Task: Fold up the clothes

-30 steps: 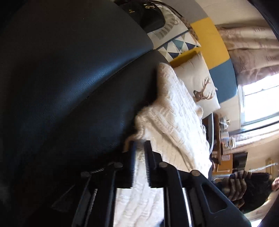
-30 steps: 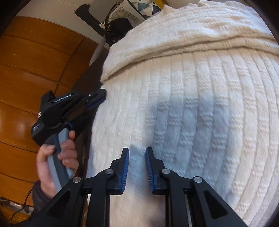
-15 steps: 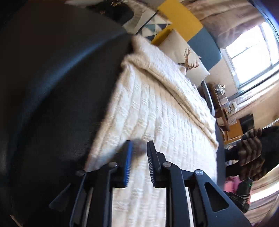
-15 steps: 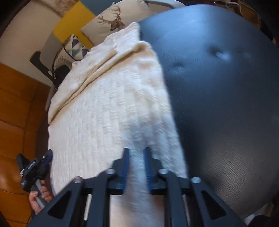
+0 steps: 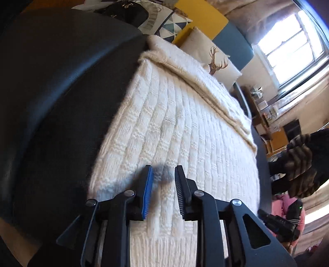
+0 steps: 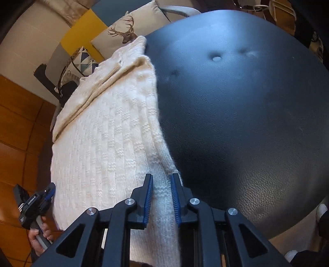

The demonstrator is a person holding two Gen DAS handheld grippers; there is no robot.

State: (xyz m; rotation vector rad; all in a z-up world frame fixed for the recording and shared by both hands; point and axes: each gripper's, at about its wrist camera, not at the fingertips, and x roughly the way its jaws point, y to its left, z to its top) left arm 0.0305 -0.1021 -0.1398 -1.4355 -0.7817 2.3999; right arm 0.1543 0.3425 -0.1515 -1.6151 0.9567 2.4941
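Note:
A cream cable-knit sweater (image 5: 185, 127) lies flat on a black leather seat (image 5: 61, 102), its far end folded over in a thick band (image 5: 205, 82). My left gripper (image 5: 163, 180) hovers over the sweater's near left part. Its jaws are opening and nothing is pinched between them. My right gripper (image 6: 161, 182) hangs above the sweater's (image 6: 107, 143) right edge near the hem, where the knit meets the leather (image 6: 246, 123). Its jaws are opening too, and the pads stand clear of the knit. The left gripper (image 6: 51, 189) also shows in a hand at the lower left.
Behind the seat lie a deer-print cushion (image 5: 213, 55), a triangle-pattern cushion (image 5: 170, 22) and a black bag (image 5: 123, 10). A bright window (image 5: 292, 41) and a cluttered desk (image 5: 265, 106) are at the right. Orange wood panels (image 6: 18, 123) run along the left.
The left gripper slid from the sweater's left edge onto its body and its jaws widened. The right gripper swept from the middle to the right edge, narrowed, then widened again.

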